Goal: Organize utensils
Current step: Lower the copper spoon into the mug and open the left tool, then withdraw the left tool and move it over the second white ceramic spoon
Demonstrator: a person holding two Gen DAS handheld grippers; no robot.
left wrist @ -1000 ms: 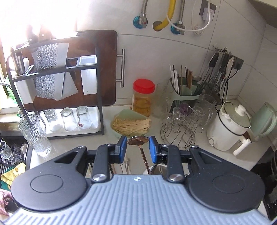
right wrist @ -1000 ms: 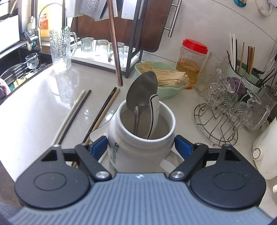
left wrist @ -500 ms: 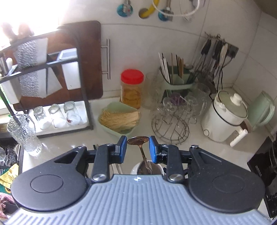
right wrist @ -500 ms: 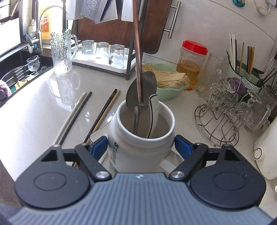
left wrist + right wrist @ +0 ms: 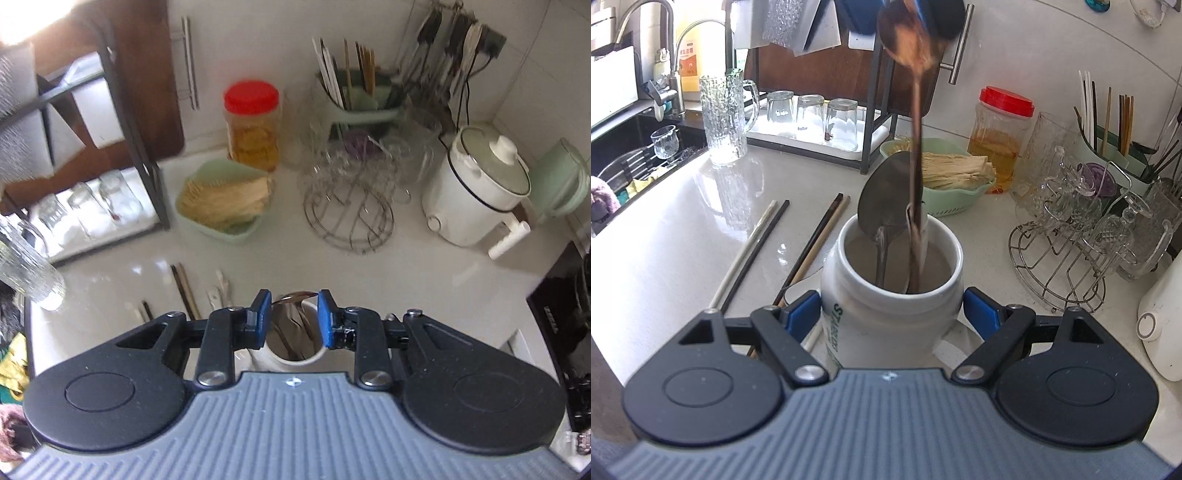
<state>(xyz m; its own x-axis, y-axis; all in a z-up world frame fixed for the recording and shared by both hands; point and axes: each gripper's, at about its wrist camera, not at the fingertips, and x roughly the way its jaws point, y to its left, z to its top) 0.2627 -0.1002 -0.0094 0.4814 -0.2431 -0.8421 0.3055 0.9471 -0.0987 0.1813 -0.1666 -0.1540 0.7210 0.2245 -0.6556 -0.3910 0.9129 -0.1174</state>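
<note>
My right gripper [image 5: 892, 314] is shut on a white mug [image 5: 882, 325] standing on the pale counter [image 5: 683, 229]. Inside the mug are a silver spoon [image 5: 882, 199] and a white spoon [image 5: 925, 236]. My left gripper [image 5: 293, 310] hovers right above the mug [image 5: 291, 360], shut on the bowl of a copper spoon [image 5: 295, 295]. In the right wrist view that copper spoon [image 5: 916, 147] hangs bowl up, blurred, with its handle end down inside the mug. Two pairs of chopsticks [image 5: 753, 251] [image 5: 820, 236] lie on the counter left of the mug.
Behind the mug are a green basket [image 5: 960, 192], a red-lidded jar [image 5: 1001, 136], a wire rack of glasses [image 5: 1071, 236] and a chopstick holder [image 5: 1108, 147]. A glass pitcher [image 5: 726, 118], a tray of tumblers [image 5: 812, 118] and the sink [image 5: 635, 158] are left. A white cooker [image 5: 476, 192] stands right.
My left gripper has come over the mug and sunk, tilting further down. The copper spoon's handle went from beside the mug into it. The right gripper and mug stayed put.
</note>
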